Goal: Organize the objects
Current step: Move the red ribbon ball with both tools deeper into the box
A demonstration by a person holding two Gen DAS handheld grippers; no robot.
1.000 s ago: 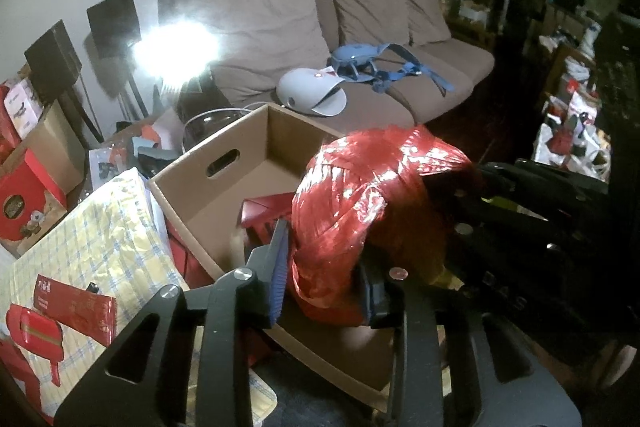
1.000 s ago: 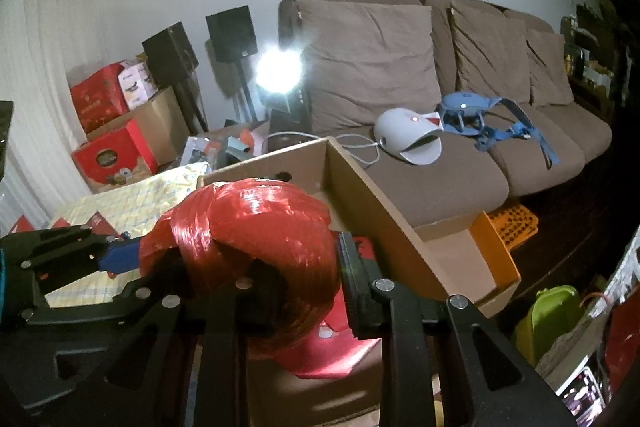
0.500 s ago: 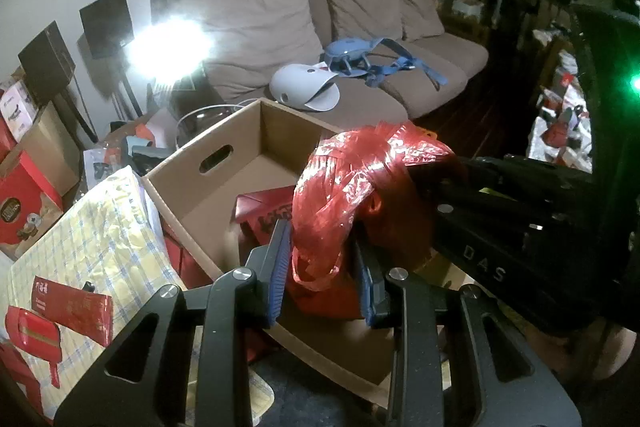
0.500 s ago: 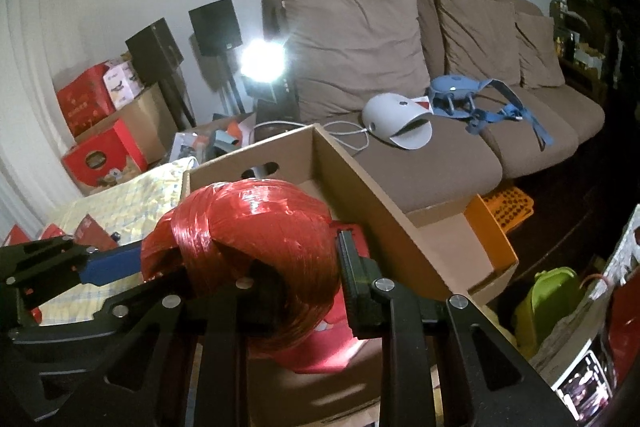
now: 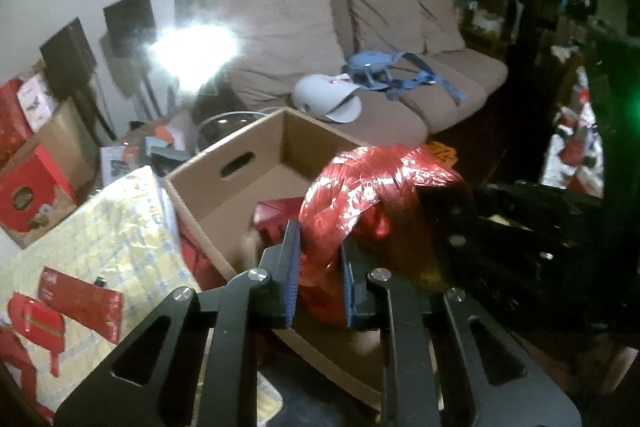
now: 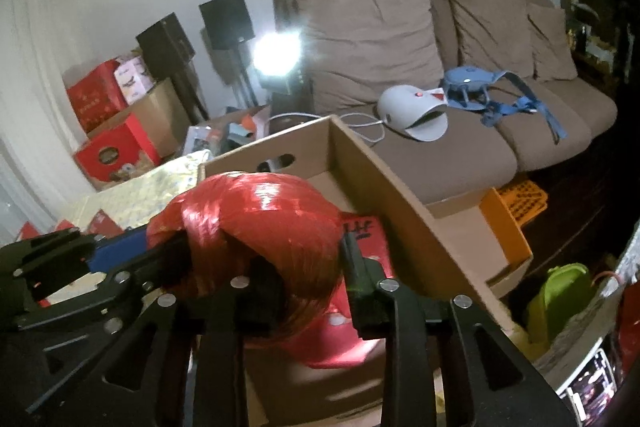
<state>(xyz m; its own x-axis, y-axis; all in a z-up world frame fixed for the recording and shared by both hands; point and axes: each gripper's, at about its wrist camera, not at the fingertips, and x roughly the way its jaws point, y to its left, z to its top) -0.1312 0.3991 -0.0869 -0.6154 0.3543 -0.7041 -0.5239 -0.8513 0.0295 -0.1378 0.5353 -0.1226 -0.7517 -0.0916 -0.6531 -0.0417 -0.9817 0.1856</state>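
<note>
Over the box (image 5: 224,187) we hold the red bundle (image 5: 360,195): the left tool (image 5: 318,267) is closing on its end, while the right tool (image 6: 296,267), opening, may let go early, dropping the slippery bundle outside the box.

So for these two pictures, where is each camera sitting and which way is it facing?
Left wrist: on the left gripper, facing down and forward over the cardboard box toward the sofa; its own fingers show, closing on the red plastic bundle.
Right wrist: on the right gripper, facing the same way; its fingers show astride the bundle, opening, with the left gripper at lower left.
Shared: bundle, box, sofa, white helmet-like thing.
</note>
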